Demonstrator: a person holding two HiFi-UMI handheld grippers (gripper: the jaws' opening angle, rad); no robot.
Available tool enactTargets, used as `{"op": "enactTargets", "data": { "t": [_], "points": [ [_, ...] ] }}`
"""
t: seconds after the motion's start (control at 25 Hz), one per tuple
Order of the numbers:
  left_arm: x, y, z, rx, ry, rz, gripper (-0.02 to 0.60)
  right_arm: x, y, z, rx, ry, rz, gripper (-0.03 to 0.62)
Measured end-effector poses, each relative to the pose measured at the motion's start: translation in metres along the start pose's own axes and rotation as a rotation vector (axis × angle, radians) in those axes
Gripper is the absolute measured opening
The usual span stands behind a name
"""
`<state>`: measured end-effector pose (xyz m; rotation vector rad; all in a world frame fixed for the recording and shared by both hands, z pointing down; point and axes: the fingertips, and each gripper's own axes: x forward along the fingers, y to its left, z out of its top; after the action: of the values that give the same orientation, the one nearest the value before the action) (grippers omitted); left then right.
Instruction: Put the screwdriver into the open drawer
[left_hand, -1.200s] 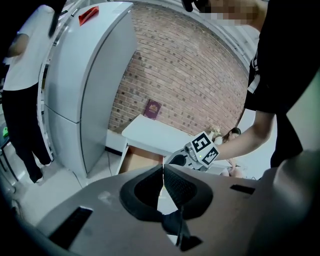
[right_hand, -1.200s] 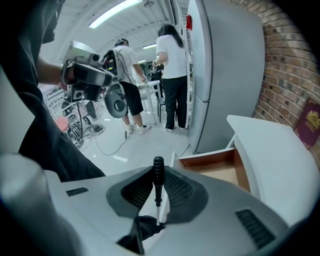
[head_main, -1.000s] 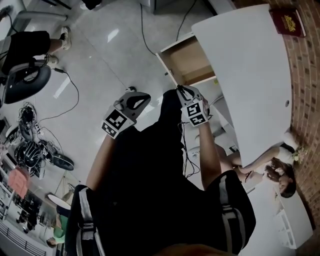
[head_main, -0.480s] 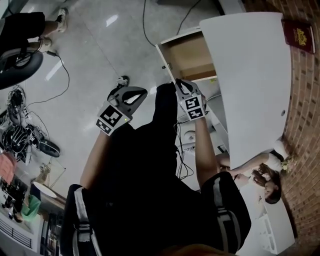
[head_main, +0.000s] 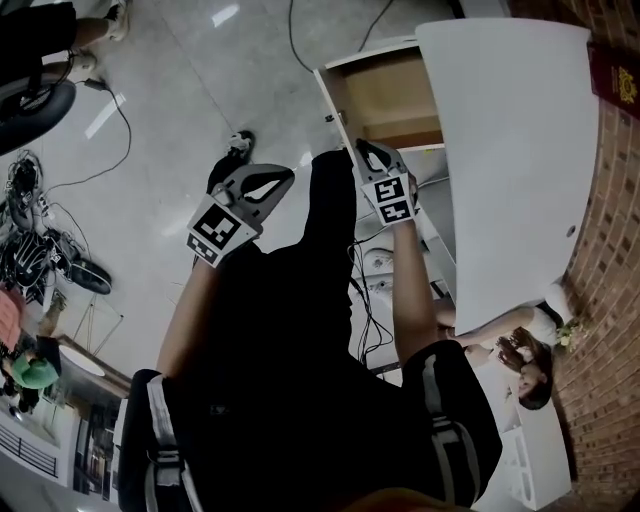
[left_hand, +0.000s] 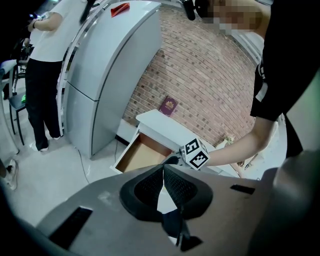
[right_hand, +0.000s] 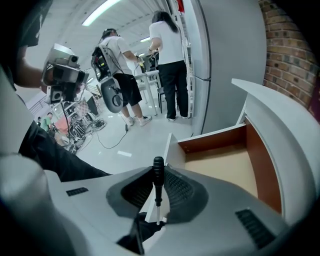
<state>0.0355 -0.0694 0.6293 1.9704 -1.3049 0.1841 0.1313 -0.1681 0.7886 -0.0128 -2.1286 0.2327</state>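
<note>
The right gripper (head_main: 375, 160) is clamped on the screwdriver (right_hand: 158, 186). Its jaws pinch the black handle, which stands upright between them, with the thin metal shaft pointing down toward the gripper body. The tool hangs in the air just short of the open drawer (right_hand: 220, 167), whose bare wooden bottom lies ahead and slightly to the right in the right gripper view. The left gripper (left_hand: 163, 170) has its jaws brought together with nothing between them. It hovers beside the right one, clear of the desk (head_main: 510, 150).

The screwdriver looks small, light and stiff. The ribbed handle probably gives the pads a sure hold, while the smooth shaft would be the slippery place to grip. Holding it at the handle, as now, seems right. Being long and round, it may swing in the jaws if the grip loosens, and it is likely to roll once it lies on the flat drawer bottom. It should take a short drop without harm.

By count there is one screwdriver, one open drawer, two grippers and one red booklet (left_hand: 167, 105) lying on the desk top. The drawer appears empty, though its near corner is hidden behind the gripper, so this is not certain. Two people stand in the background of the right gripper view, well apart from the work.
</note>
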Motion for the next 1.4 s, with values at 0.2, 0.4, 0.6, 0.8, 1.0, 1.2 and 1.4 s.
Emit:
{"op": "enactTargets", "data": {
  "t": [0.2, 0.4, 0.6, 0.8, 1.0, 1.2, 1.4],
  "points": [
    [0.004, 0.007, -0.012, -0.057, -0.019, 0.006, 0.017, 0.019, -0.007, -0.004, 0.004, 0.005, 0.001, 0.123],
    [0.014, 0.008, -0.026, -0.087, -0.010, 0.002, 0.017, 0.035, -0.017, -0.013, 0.005, 0.017, 0.000, 0.123],
    [0.019, 0.007, -0.039, -0.107, -0.007, -0.004, 0.018, 0.051, -0.024, -0.017, 0.007, 0.027, -0.008, 0.123],
    [0.021, 0.008, -0.051, -0.127, -0.001, -0.002, 0.017, 0.069, -0.031, -0.023, 0.016, 0.045, -0.014, 0.123],
    [0.019, 0.016, -0.063, -0.153, -0.001, 0.009, 0.017, 0.087, -0.040, -0.029, 0.026, 0.080, -0.037, 0.123],
    [0.022, 0.022, -0.066, -0.163, -0.006, 0.013, 0.018, 0.100, -0.052, -0.034, 0.054, 0.106, -0.065, 0.123],
    [0.028, 0.031, -0.067, -0.140, 0.005, 0.007, 0.017, 0.115, -0.060, -0.036, 0.088, 0.114, -0.060, 0.123]
  ]
}}
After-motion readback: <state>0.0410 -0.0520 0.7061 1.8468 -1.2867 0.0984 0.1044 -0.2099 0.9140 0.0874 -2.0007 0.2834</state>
